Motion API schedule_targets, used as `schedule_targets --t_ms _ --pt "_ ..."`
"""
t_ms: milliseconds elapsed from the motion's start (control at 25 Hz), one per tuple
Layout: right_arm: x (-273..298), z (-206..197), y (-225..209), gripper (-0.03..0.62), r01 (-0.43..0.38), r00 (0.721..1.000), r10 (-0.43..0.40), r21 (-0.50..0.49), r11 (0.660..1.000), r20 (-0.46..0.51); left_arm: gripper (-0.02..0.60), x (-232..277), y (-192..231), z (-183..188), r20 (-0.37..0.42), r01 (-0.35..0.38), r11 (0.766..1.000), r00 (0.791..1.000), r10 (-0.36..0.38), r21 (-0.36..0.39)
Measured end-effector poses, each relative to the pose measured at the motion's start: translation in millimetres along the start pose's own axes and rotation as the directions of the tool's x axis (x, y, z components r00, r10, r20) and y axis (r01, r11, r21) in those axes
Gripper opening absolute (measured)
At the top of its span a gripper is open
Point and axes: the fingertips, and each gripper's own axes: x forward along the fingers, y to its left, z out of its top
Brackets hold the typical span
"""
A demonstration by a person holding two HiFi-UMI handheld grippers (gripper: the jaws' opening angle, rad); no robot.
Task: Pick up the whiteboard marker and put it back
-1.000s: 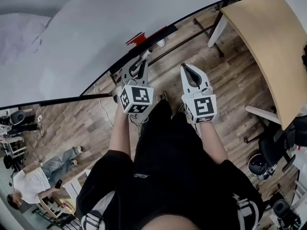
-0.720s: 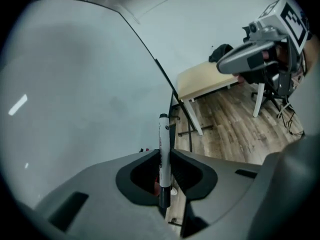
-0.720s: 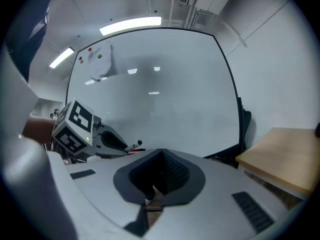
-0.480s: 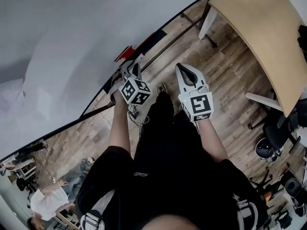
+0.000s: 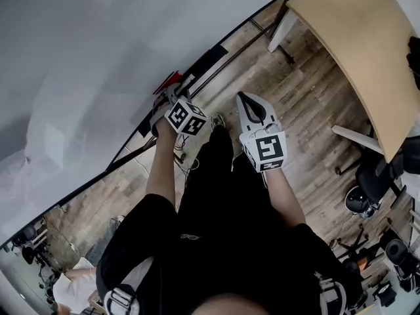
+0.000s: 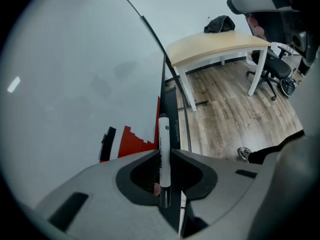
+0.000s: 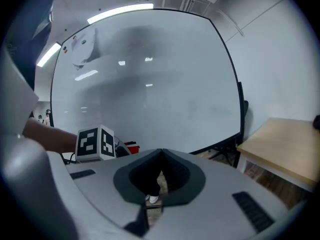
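The whiteboard marker [image 6: 163, 149], white-bodied with a dark end, stands upright between the jaws of my left gripper [image 6: 164, 153], which is shut on it. Its tip points along the black ledge [image 6: 167, 96] at the whiteboard's [image 6: 75, 74] bottom edge, next to a red eraser [image 6: 132, 143]. In the head view the left gripper [image 5: 168, 96] sits low against the whiteboard [image 5: 98, 58] by that eraser [image 5: 168, 80], and I cannot make out the marker there. My right gripper [image 5: 242, 98] hangs beside it over the floor, shut and empty; its tips [image 7: 161, 152] meet.
A beige curved table [image 5: 357, 51] stands at the right on white legs, with black office chairs [image 5: 371, 195] beyond it. Wooden floor [image 5: 308, 123] lies below the board. The person's shoe [image 5: 217, 120] and dark trousers are under the grippers.
The left gripper has dropped down and in toward the board's bottom ledge beside the red eraser, still holding the marker. The right gripper has sunk a little.
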Motion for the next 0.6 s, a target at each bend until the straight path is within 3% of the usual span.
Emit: schedule_targets --t_ms 600 --pt "-3 -10 -12 0.002 0.016 0.999 -0.016 0.011 1.000 -0.028 0.066 26 -15 -3 -0.071 0.056 0.998 0.996 -0.054 0.029"
